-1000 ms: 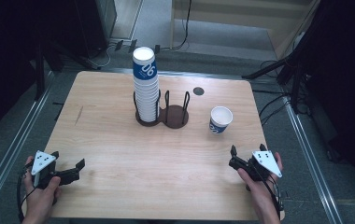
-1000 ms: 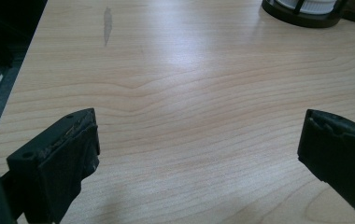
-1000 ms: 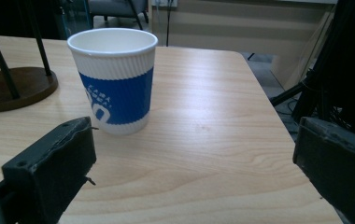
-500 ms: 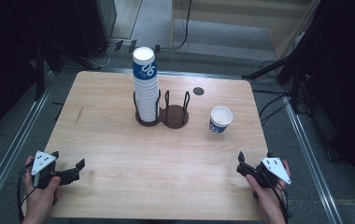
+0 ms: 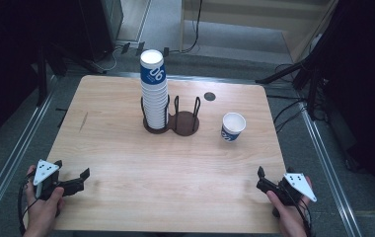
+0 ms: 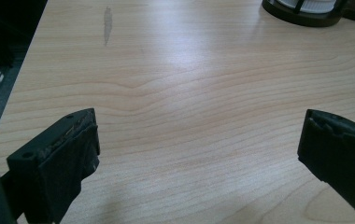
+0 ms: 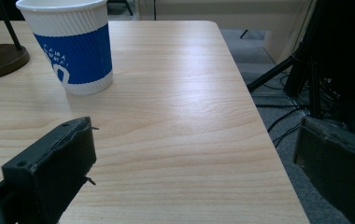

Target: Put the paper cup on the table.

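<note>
Low at table's (image 5: 126,163) near edge, left gripper (image 5: 72,182) and right gripper (image 5: 262,180) rest w/ jaws spread, empty; paper cup (image 5: 233,126) stands well ahead of right.

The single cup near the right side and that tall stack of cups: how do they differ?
The single cup stands by itself on the bare table; the stack of cups sits inside one ring of a dark wire holder. The single cup is low; the stack of cups rises well above the holder's posts. Both are white ribbed paper cups with a blue band, upright and open at the top.
</note>
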